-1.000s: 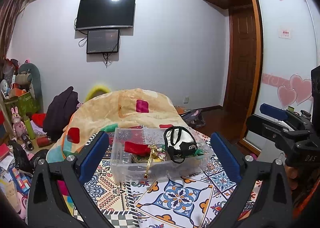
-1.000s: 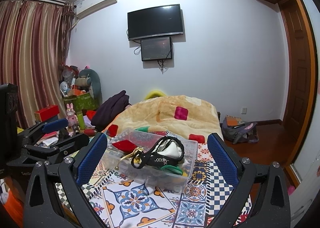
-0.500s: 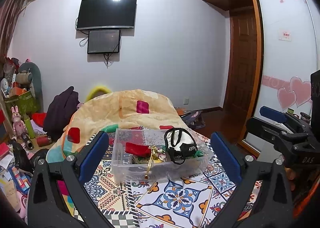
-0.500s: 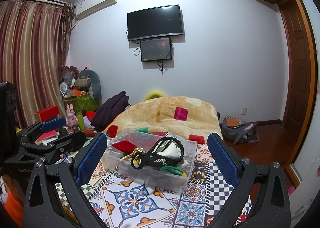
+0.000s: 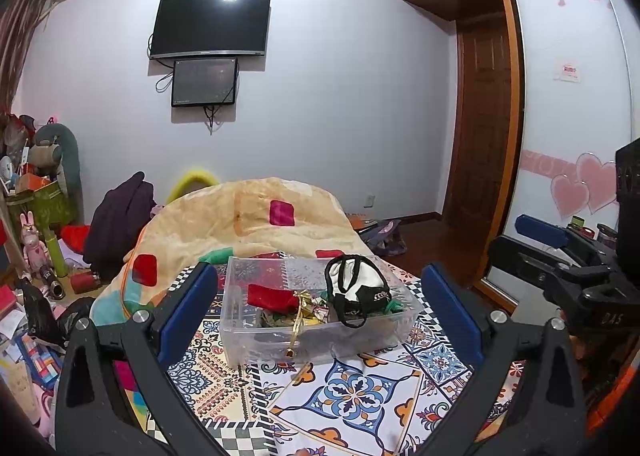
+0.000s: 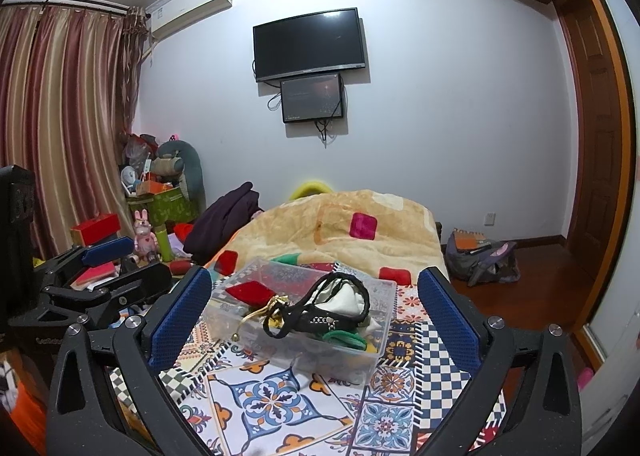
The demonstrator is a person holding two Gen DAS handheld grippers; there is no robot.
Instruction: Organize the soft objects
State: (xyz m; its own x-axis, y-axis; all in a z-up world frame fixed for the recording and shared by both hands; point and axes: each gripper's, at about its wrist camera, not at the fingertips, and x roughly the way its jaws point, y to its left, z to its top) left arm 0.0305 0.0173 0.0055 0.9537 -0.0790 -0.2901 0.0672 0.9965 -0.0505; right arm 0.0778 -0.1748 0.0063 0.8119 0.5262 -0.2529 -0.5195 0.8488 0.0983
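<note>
Patterned cloth (image 5: 372,400) is seen bearing bin (image 5: 240,340), filled: pouch (image 5: 266,294), bag (image 5: 356,288). Little has shifted lately; left gripper (image 5: 318,316) and right gripper (image 6: 310,316) are held back, jaws wide, empty. Sorting is judged nearly finished.

Barely anything shifts: the left gripper (image 5: 320,308) seems to have drifted slightly, the clear bin (image 5: 316,340) sitting fractionally further right between its fingers.

I can read only "D.A.S" on my right gripper (image 5: 576,276); the wardrobe door sticker (image 5: 568,70) is illegible
</note>
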